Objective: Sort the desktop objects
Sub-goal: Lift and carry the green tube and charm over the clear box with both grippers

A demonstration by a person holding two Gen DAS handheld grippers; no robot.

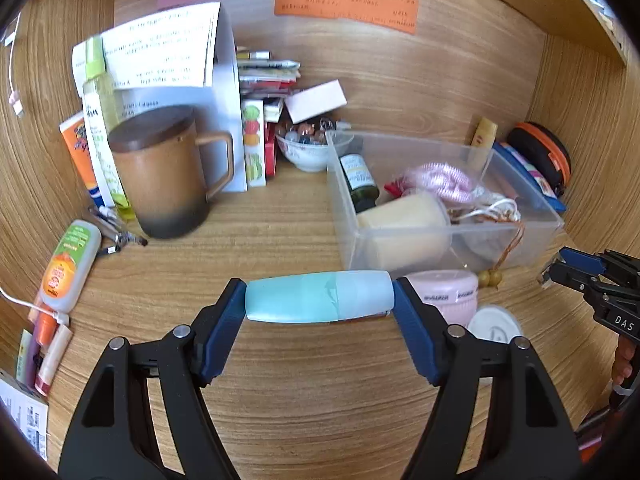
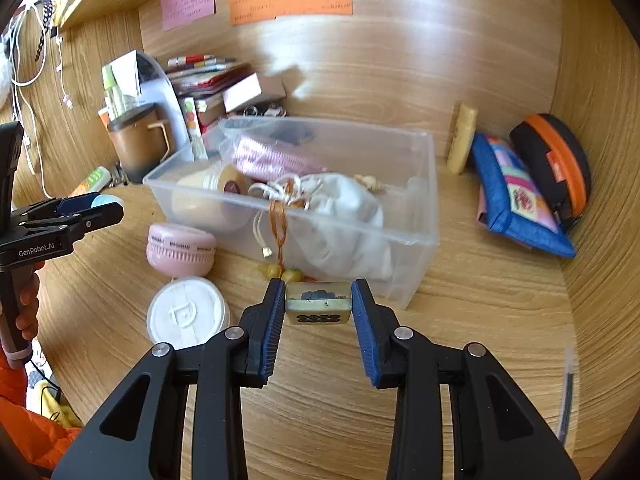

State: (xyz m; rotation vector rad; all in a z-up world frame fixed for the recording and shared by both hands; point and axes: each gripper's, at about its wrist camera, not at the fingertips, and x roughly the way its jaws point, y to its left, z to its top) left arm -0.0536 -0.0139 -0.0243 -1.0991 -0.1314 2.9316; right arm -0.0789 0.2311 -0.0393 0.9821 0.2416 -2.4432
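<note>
My left gripper [image 1: 320, 300] is shut on a light blue bottle [image 1: 318, 298], held crosswise above the desk in front of the clear plastic bin [image 1: 500, 236]. My right gripper [image 2: 319, 304] is shut on a small greenish tile block [image 2: 319, 308] just in front of the bin's [image 2: 416, 240] near corner. The bin holds a dark bottle [image 1: 360, 180], a cream jar [image 1: 404, 228], pink cord [image 1: 440, 180] and a white pouch [image 2: 344, 216]. The left gripper shows in the right wrist view [image 2: 90, 206]; the right gripper shows in the left wrist view [image 1: 560, 272].
A pink round case [image 2: 180, 248] and a white round lid [image 2: 186, 314] lie left of the bin. A brown lidded mug [image 1: 164, 172], bottles, papers and a bowl [image 1: 308, 152] crowd the back left. A blue pouch [image 2: 516, 200] and an orange-black case [image 2: 556, 164] lean at the right wall.
</note>
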